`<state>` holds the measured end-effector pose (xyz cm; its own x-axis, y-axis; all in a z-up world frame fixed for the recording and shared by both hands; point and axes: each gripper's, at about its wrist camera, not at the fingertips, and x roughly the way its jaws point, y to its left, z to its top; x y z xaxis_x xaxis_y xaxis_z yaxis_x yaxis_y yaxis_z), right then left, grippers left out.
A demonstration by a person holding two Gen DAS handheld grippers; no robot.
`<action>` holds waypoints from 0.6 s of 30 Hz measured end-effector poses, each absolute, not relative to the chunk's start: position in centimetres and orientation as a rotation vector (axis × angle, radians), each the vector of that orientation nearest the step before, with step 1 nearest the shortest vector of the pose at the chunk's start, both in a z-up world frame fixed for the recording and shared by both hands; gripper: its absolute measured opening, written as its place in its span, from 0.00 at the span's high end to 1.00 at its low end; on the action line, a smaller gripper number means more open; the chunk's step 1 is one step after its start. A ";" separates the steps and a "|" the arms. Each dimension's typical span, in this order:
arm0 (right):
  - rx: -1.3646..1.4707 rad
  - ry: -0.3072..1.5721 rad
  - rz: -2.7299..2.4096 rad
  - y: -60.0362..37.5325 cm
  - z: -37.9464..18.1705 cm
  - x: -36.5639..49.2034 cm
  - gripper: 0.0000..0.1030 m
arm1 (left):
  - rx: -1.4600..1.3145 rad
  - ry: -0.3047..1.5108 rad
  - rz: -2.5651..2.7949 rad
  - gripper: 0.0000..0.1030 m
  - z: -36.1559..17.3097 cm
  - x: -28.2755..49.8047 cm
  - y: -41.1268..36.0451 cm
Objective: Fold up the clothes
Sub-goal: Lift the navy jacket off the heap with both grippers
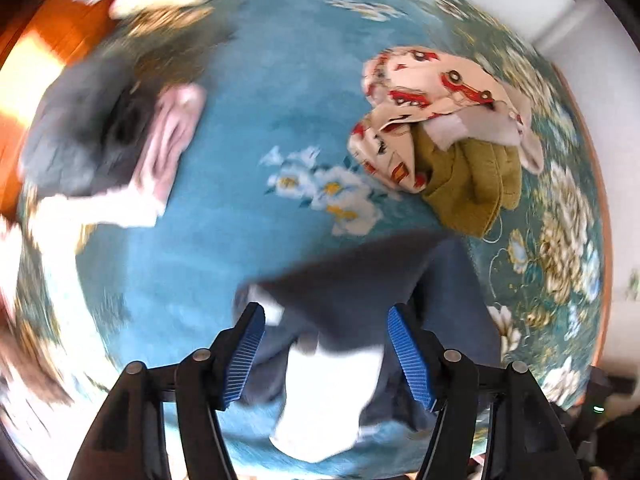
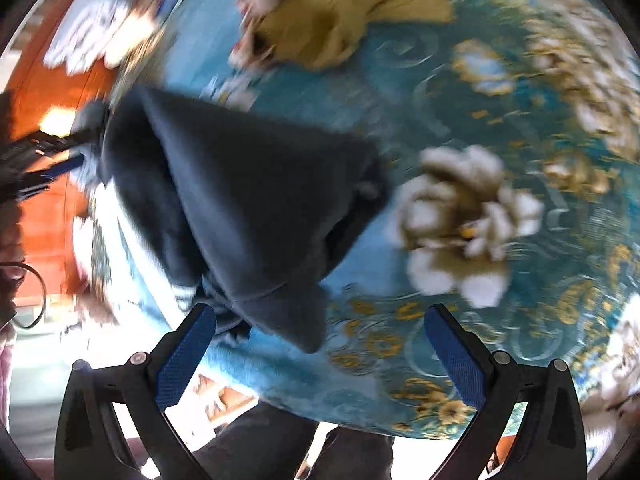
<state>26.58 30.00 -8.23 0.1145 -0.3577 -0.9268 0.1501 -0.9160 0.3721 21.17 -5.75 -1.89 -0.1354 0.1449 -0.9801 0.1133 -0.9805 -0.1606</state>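
A dark navy garment (image 1: 360, 292) with a white part (image 1: 332, 392) lies on the blue floral cloth (image 1: 240, 160), right in front of my left gripper (image 1: 326, 326), whose blue-padded jaws stand open above it. In the right wrist view the same navy garment (image 2: 248, 200) lies bunched, its near corner between the jaws of my open right gripper (image 2: 320, 320). The left gripper (image 2: 48, 160) shows at the garment's far left end. Both views are motion-blurred.
A heap of a cream garment with red cars (image 1: 436, 92) and an olive one (image 1: 472, 184) lies at the far right, also in the right wrist view (image 2: 340, 12). Grey, pink and white clothes (image 1: 120, 140) lie at the left. The orange floor (image 1: 40, 60) shows past the cloth edge.
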 end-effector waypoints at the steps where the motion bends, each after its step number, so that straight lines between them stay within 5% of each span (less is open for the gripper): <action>1: 2.025 -0.189 -1.836 29.4 -8.8 26.8 0.00 | -2.072 -0.334 2.326 0.33 -2.5 23.0 -6.1; 15: 1.954 -0.325 -1.886 28.1 -12.2 24.9 0.02 | -2.303 -0.298 2.139 0.33 -10.7 31.9 -2.3; 16: 1.967 -0.368 -1.888 28.5 -12.2 24.7 0.05 | -2.301 -0.234 2.129 0.33 -11.3 31.7 -1.8; 18: 1.991 -0.461 -1.880 29.3 -12.1 24.3 0.36 | -2.309 -0.121 2.087 0.33 -12.6 31.4 -0.9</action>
